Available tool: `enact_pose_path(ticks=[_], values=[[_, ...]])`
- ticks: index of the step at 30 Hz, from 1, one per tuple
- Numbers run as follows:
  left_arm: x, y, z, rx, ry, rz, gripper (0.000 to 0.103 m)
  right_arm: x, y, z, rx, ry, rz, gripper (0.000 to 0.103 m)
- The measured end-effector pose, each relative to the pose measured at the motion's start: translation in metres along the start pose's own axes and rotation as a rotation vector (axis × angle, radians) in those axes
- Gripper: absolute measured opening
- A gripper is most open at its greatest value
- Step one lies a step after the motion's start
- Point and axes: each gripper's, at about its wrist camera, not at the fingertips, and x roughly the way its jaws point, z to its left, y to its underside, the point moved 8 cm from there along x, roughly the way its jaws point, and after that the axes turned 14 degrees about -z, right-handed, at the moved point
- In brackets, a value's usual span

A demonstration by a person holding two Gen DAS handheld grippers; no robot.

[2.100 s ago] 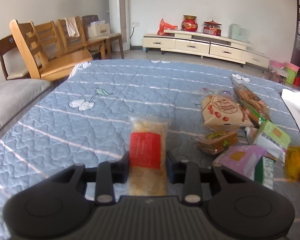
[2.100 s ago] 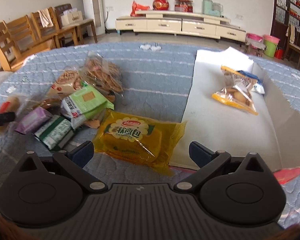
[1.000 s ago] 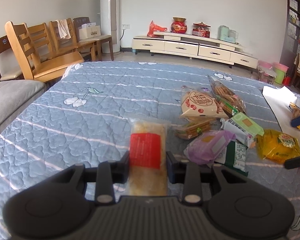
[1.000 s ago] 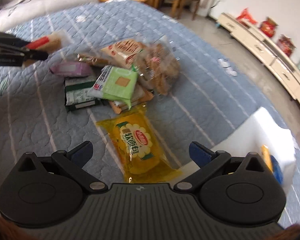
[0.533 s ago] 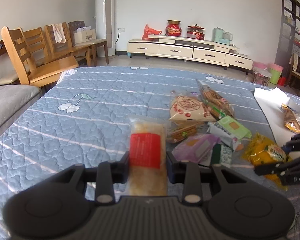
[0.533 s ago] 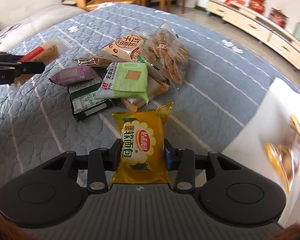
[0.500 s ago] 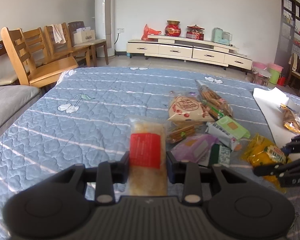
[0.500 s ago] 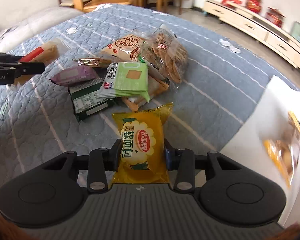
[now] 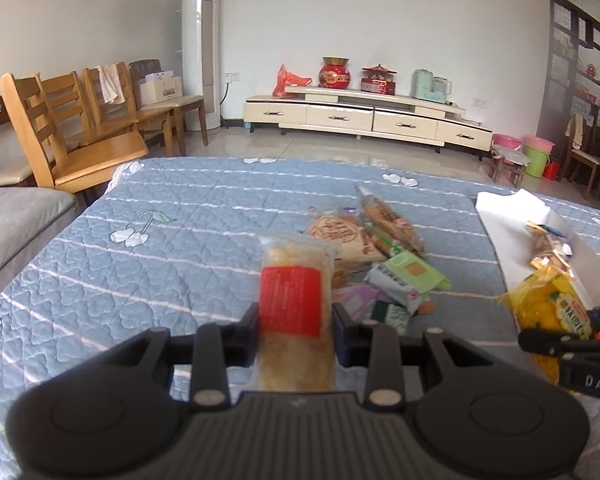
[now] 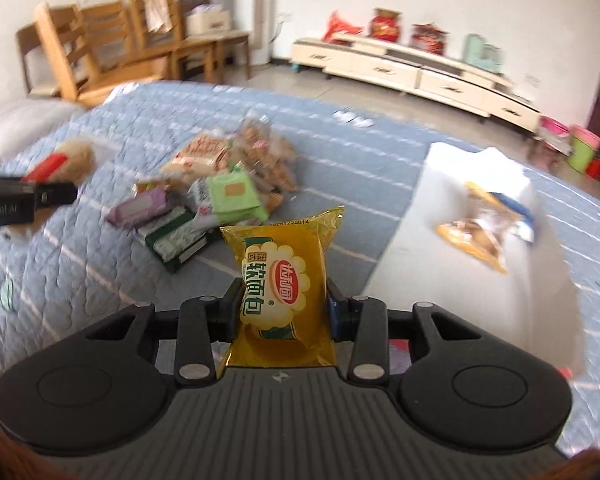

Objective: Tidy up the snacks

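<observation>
Snacks now in both claws: yellow bread pack (image 10: 282, 280) clamped in right gripper (image 10: 282, 312), closed on it within the last second, red-labelled pack (image 9: 294, 304) pinched in left gripper (image 9: 295, 334), both lifted above quilt (image 9: 180, 248), probably ready for white box (image 10: 480, 264).

A yellow snack packet (image 10: 282, 280) carries the large Chinese characters "软面包", a red oval logo with white characters too blurred to read, and the printed number "20251225014" along its top seam; white letters "DAS" stand on the black gripper (image 9: 572, 354) at right
</observation>
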Motion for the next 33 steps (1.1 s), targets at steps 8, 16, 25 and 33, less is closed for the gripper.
enact_pose_path(ticks=[8,16,25,33], values=[[-0.016,-0.009,-0.033,0.011,0.064,-0.019,0.034,-0.031,-0.006,-0.024,0.046,0.085,-0.043,0.047],[-0.028,-0.016,-0.062,0.033,0.121,-0.040,0.034,-0.062,-0.014,-0.046,0.065,0.139,-0.083,0.047],[-0.039,-0.024,-0.082,0.061,0.133,-0.060,0.034,-0.077,-0.015,-0.060,0.084,0.173,-0.107,0.047],[-0.044,-0.029,-0.096,0.074,0.151,-0.067,0.034,-0.088,-0.017,-0.069,0.098,0.197,-0.128,0.047]])
